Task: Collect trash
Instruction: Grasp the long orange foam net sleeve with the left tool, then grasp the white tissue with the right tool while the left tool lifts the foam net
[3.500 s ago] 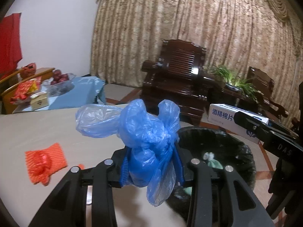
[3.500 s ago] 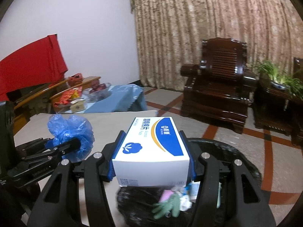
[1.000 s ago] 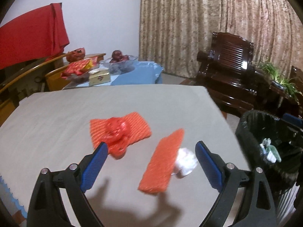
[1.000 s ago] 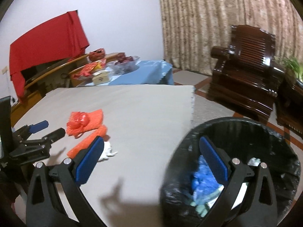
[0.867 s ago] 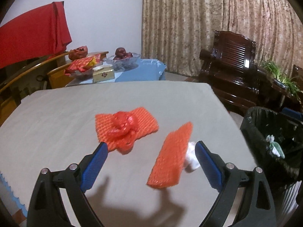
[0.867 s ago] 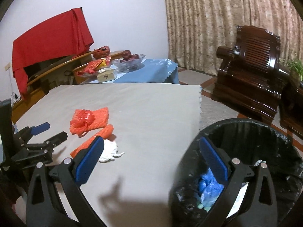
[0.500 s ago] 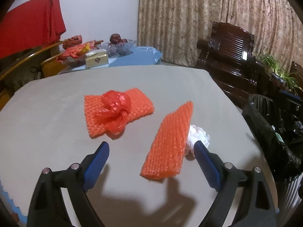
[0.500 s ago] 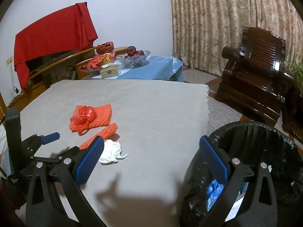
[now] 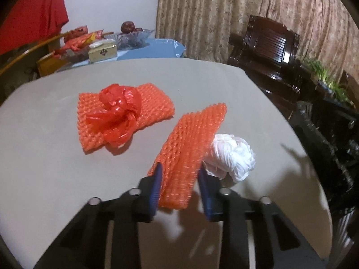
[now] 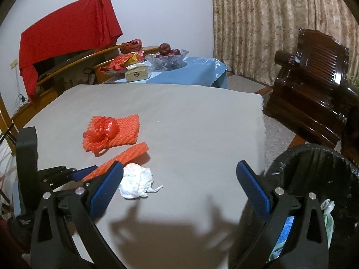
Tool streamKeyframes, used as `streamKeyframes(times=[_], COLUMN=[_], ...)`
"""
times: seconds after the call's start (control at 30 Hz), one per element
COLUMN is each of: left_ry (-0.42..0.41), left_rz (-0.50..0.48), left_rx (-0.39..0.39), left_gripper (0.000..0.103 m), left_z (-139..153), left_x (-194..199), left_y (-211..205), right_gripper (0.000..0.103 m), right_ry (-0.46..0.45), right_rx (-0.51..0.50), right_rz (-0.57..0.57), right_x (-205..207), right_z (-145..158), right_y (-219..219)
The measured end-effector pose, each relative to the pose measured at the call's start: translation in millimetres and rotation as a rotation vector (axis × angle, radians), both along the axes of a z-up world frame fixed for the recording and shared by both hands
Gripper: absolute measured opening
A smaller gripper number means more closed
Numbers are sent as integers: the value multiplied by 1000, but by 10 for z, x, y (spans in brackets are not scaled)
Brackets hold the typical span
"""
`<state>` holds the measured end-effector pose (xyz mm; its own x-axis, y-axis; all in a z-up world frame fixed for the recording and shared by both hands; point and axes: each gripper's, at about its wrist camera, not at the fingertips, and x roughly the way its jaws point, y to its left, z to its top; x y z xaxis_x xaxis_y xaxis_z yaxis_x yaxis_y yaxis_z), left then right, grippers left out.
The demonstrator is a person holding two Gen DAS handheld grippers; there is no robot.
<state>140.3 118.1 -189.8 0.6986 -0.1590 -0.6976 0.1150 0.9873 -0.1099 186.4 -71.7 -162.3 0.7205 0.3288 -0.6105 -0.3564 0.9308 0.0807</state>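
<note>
Left tool: found low over the near edge of the grey bench, its blue pads closing on the near end of an orange foam net sleeve; the sleeve lay between the pads, and whether it was already pinched could not be told.

Right tool: found with its pads spread wide and nothing between them, above the near right part of the bench.

White crumpled bag: recorded on the bench, touching the right side of the gripped sleeve; seen in the right wrist view just beside the right tool's left pad.

Second orange foam net sleeve: laid flat farther back and to the left, apart from the first, with a knotted red plastic bag resting on it.

Black-lined trash bin: placed beside the bench's right edge; blue and pale green scraps were seen inside.

Beyond the bench: a blue-covered side table was noted, carrying a glass bowl of dark red fruit and a small box. A dark wooden armchair stood to the right, and a patterned curtain hung behind.
</note>
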Motion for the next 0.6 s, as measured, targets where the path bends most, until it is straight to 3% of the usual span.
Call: streamKeyframes(times=[0.1, 0.6], left_ry=[-11, -27], left_rz=[5, 68], left_rx=[-17, -53], left_gripper=[12, 12], left_z=[43, 184], left_x=[-28, -197], left_y=[64, 372], right_gripper=[98, 97], right_ry=[5, 69], right_rx=[-6, -48], right_rz=[17, 62], right_x=[33, 214], right_z=[-31, -457], right_y=[75, 645])
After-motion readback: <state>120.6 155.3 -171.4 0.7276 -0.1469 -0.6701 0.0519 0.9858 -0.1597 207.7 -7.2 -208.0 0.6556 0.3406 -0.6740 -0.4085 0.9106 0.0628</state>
